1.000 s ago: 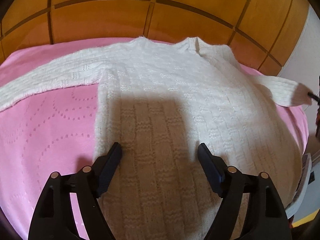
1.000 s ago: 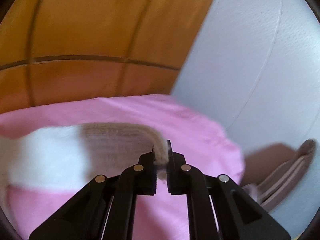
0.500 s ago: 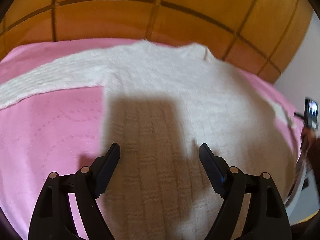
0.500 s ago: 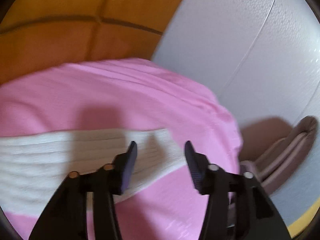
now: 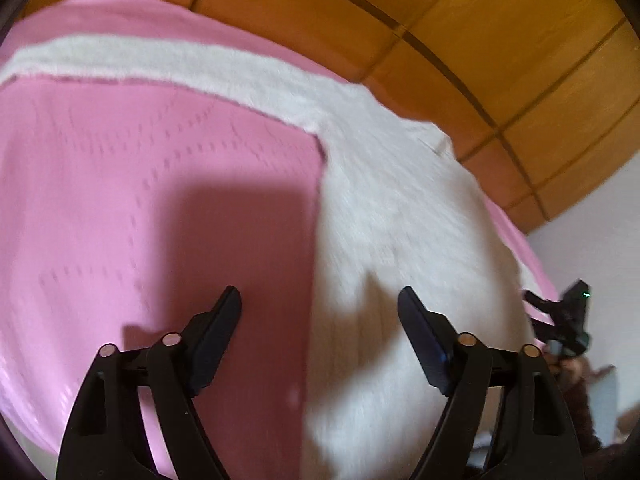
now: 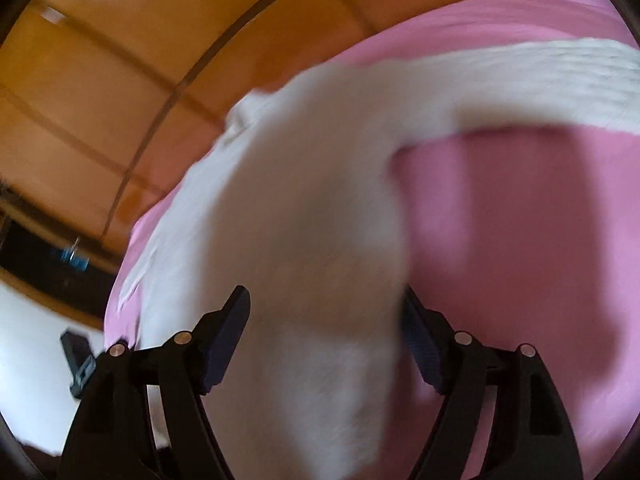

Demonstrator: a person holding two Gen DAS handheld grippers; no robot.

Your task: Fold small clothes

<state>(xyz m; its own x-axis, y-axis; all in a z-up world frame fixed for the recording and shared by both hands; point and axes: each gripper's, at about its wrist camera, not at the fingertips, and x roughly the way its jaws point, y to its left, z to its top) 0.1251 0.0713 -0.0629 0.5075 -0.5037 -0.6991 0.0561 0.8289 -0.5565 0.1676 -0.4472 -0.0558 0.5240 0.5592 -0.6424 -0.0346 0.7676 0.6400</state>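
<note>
Over the pink bedspread (image 5: 160,200), right gripper (image 6: 324,312) has just opened, dropping the sweater (image 5: 400,220) sleeve; left gripper (image 5: 320,308) gapes empty, so folding can start.

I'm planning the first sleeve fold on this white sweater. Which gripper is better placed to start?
Probably left. The left gripper, open, straddles the sweater body's side edge below its outstretched sleeve. The right gripper, jaws just opened, hovers over the body.

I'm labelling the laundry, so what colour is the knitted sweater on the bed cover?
White, or off-white. The sweater shows best in the left wrist view.
</note>
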